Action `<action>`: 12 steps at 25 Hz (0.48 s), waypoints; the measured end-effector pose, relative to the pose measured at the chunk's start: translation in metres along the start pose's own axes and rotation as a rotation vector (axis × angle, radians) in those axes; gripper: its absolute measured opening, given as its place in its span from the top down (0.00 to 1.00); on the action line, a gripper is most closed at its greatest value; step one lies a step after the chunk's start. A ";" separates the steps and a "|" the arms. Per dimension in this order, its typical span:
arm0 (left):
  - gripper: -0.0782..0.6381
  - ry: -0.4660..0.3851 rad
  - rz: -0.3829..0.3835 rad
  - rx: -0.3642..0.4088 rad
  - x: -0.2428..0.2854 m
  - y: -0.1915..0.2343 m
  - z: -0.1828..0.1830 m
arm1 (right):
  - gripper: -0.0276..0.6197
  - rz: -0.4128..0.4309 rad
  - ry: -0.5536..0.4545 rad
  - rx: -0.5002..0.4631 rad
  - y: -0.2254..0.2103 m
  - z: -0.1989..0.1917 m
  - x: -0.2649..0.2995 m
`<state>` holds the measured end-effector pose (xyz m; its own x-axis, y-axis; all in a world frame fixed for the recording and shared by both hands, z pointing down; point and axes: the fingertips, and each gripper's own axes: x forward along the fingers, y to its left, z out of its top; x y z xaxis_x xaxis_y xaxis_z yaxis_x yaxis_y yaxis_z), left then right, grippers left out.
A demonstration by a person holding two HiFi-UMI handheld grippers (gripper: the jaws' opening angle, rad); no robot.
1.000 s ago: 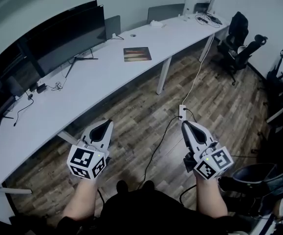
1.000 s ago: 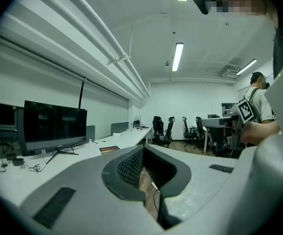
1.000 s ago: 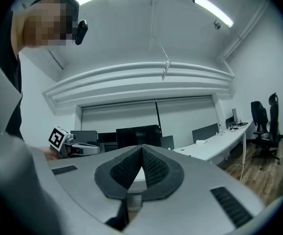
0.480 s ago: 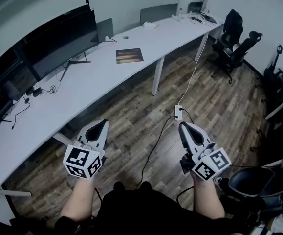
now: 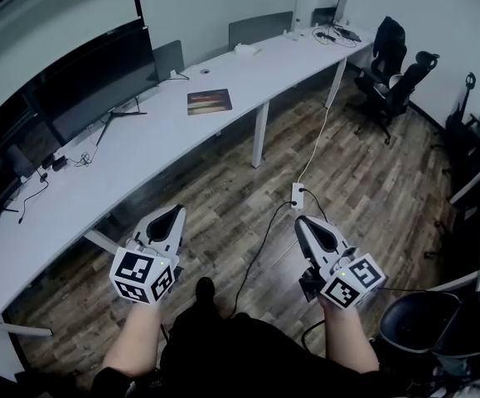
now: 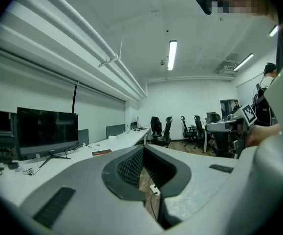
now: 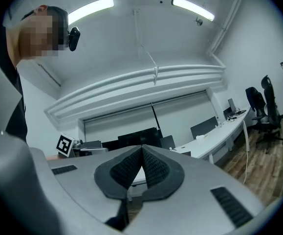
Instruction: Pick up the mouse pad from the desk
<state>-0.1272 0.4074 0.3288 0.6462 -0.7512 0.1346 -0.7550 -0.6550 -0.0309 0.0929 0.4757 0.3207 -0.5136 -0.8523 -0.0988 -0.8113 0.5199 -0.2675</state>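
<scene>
The mouse pad [image 5: 209, 101], a dark brownish rectangle, lies flat on the long white desk [image 5: 140, 160] in the head view; in the left gripper view the mouse pad [image 6: 101, 152] shows as a thin dark slab on the desk. My left gripper [image 5: 167, 220] hangs over the wood floor well short of the desk, jaws shut with nothing between them. My right gripper [image 5: 307, 225] hangs to the right over the floor, also shut and empty. In each gripper view the pads meet at the tips: left gripper [image 6: 143, 148], right gripper [image 7: 141, 147].
A large dark monitor [image 5: 90, 77] stands on the desk left of the pad, with cables by its stand. A white power strip [image 5: 296, 195] and cords lie on the floor between the grippers. Black office chairs [image 5: 393, 77] stand at the far right; a dark bin [image 5: 426, 317] is near my right.
The desk, mouse pad and floor have slid left and slightly up in the head view as I move. Both grippers stay shut and hold their places in the picture.
</scene>
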 end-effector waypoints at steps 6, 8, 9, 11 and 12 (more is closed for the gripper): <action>0.88 -0.002 -0.004 -0.005 0.019 0.004 0.002 | 0.95 0.000 0.010 0.008 -0.013 0.001 0.007; 0.88 -0.007 -0.008 -0.012 0.027 0.008 0.003 | 0.95 0.004 0.017 0.007 -0.014 0.001 0.013; 0.88 -0.010 -0.013 -0.014 0.032 0.008 0.004 | 0.95 0.005 0.021 0.005 -0.015 0.002 0.016; 0.88 -0.013 -0.028 -0.015 0.042 0.009 0.004 | 0.95 0.005 0.028 0.002 -0.019 0.001 0.022; 0.88 -0.012 -0.035 -0.016 0.047 0.010 0.003 | 0.95 0.004 0.031 0.001 -0.022 0.001 0.026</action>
<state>-0.1043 0.3654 0.3319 0.6732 -0.7291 0.1234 -0.7337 -0.6794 -0.0109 0.0980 0.4419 0.3235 -0.5249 -0.8483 -0.0700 -0.8092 0.5228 -0.2681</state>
